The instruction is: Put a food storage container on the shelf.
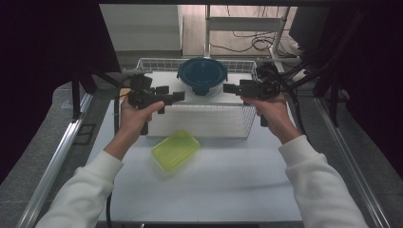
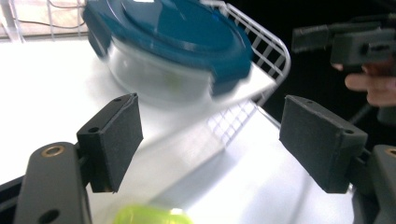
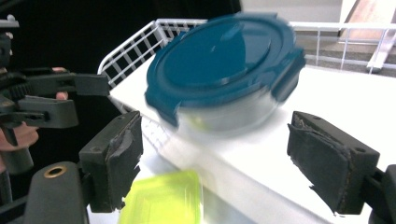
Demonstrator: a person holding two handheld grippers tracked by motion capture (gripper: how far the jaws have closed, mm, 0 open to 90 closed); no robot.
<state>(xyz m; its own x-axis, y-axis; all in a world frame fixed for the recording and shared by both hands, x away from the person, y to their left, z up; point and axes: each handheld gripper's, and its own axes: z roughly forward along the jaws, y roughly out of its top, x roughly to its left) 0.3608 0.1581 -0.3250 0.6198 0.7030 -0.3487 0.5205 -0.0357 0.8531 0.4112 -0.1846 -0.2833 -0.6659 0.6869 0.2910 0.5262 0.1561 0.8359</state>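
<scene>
We see the high view dim and murky, its 2 upper corners lost in black, with the white table (image 1: 228,185) lit softly from above. In both gripper views the table blows out to glaring white. The round blue-lidded container (image 3: 224,70) smears with motion blur, and the yellow-green lid (image 3: 163,200) lies soft and out of focus.

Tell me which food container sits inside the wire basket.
The round container with the dark blue clip lid; the yellow-green rectangular container lies outside the wire basket, on the table.
</scene>
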